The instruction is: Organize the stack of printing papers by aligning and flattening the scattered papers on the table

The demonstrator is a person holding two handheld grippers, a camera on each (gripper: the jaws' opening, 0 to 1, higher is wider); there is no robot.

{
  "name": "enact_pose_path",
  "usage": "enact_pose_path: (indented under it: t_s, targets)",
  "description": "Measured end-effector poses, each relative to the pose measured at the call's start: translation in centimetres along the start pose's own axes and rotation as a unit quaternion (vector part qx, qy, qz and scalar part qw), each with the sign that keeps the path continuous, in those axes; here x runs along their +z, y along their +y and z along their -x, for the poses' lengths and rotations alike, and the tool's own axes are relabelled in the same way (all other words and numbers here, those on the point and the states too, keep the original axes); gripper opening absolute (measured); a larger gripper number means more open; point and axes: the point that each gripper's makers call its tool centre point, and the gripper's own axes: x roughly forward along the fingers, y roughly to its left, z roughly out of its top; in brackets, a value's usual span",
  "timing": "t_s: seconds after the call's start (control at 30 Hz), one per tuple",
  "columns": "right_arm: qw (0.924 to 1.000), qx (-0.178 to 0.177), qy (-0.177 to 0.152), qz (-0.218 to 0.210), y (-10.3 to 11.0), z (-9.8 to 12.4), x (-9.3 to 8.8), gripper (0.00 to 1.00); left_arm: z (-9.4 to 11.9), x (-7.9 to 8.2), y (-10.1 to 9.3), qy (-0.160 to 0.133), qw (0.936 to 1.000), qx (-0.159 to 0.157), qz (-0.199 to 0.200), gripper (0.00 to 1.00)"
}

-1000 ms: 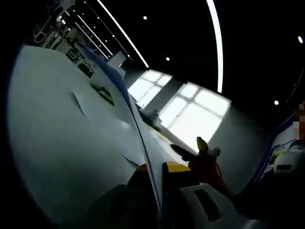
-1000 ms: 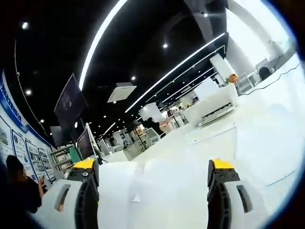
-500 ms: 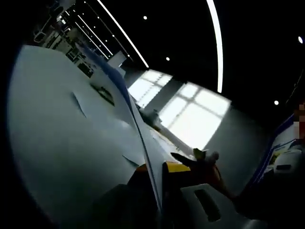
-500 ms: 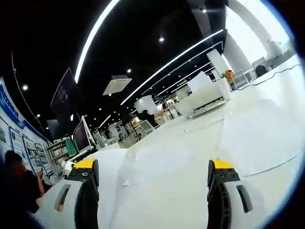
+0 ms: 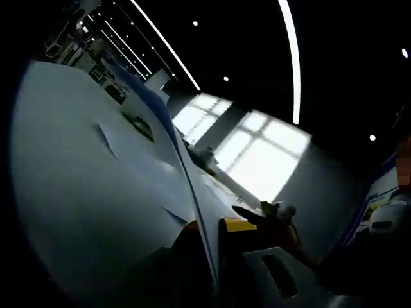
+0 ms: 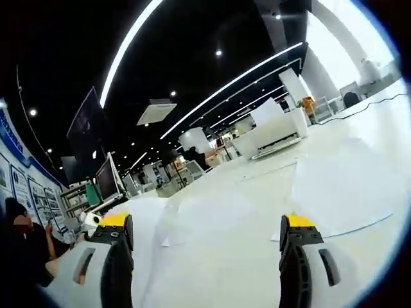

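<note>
Left tool (image 5: 215, 237) clamped on paper sheet (image 5: 115, 179) (edge-on) | right tool (image 6: 205, 237) apart, above table (image 6: 244, 256)

The broad white table top (image 6: 359, 147) carries loose white printing sheets lying flat and spread out. One large white sheet (image 6: 340, 186) lies to the right, its near edge casting a thin shadow line. A second white sheet (image 6: 212, 215) lies centrally, overlapping neighbouring sheets at a skewed angle. In the left gripper view the pale table surface (image 5: 70, 167) shows steeply tilted.
</note>
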Motion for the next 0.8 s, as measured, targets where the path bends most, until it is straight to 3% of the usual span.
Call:
enact_pose_path:
  t_s: [0.5,0.8]
  targets:
    - [0.9998,-0.001,0.009,0.019,0.6,-0.9,0.0,0.90,-0.1,-0.2,-0.4,0.002,1.0000,0.000,-0.002,0.07]
    - [0.9982,0.002,0.027,0.054,1.3,-3.0,0.2,0.90,-0.2,-0.3,-0.6,0.002,1.0000,0.000,-0.002,0.07]
